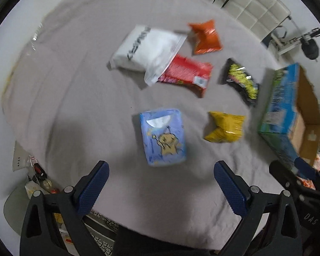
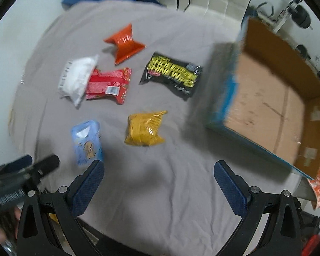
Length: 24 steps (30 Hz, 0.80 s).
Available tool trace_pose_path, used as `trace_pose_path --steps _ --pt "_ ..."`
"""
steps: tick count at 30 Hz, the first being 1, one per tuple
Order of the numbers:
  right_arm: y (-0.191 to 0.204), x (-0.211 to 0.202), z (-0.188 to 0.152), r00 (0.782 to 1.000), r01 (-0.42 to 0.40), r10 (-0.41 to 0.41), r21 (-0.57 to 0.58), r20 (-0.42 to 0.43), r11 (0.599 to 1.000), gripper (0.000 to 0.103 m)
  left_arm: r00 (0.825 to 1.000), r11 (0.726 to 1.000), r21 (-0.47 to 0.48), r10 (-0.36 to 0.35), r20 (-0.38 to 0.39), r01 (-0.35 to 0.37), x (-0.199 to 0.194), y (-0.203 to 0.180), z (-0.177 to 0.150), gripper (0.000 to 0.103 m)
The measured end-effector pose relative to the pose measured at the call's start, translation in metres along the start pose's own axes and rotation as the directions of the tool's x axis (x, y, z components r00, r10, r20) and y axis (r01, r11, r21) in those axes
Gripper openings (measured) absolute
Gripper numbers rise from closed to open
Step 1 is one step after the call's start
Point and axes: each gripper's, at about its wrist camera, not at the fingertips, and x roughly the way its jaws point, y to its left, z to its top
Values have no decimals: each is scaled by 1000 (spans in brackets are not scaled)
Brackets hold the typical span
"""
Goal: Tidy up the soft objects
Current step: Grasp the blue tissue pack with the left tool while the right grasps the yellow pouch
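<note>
**Six soft packs on the grey cloth**

Both my tongs, left gripper [image 1: 161, 183] and right gripper [image 2: 159, 183], gape wide, holding nothing. Blue tissue pack [image 1: 162, 137] lies nearest, long axis running away from me. Blur hides most print. One white pouch [image 1: 147, 47] overlaps one red packet [image 1: 187, 74]; orange bag [image 1: 205, 37], black bag [image 1: 242, 81], yellow bag [image 1: 225, 127] lie apart. One cardboard box [image 2: 273, 98] stands right.

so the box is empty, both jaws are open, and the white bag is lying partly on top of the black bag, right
Not quite. The white bag lies partly on the red bag, not the black bag, which sits apart on the sheet; the left wrist view shows this. The rest holds: the box shows nothing inside, and the left gripper and right gripper both have open jaws.
</note>
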Motion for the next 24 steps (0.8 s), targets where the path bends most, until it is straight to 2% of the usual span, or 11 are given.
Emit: trace_pose_path --steps 3,7,12,13,14,15,16,18,21,24 --pt "8 46 24 998 -1 2 15 -63 1000 103 999 1000 -8 3 -54 -3 40 4 15 101" --pt "13 88 43 990 -5 11 43 -140 999 103 992 1000 -3 14 -129 -14 85 7 26 101" --pt "15 113 52 979 2 11 62 -202 998 103 981 999 28 43 -190 -39 125 0 25 101" --pt "15 118 54 975 -4 20 73 -220 997 103 981 998 40 45 -190 -39 131 -2 24 98" --pt "13 123 55 971 -8 28 85 -238 996 103 981 998 48 51 -186 -42 134 -2 22 88" --pt "13 126 55 968 -8 30 90 -248 996 103 981 998 50 51 -186 -42 136 -2 21 83" --pt "14 129 56 965 -9 33 94 -260 996 103 981 998 51 51 -185 -42 137 0 20 72" --pt "15 134 56 960 -12 38 96 -279 995 103 983 996 64 77 -164 -67 136 2 19 62" --pt "16 144 55 952 -12 42 101 -303 995 101 985 995 64 79 -151 -70 137 5 22 57" --pt "19 153 53 946 -11 45 107 -320 994 93 987 995 68 86 -137 -77 137 7 24 54"
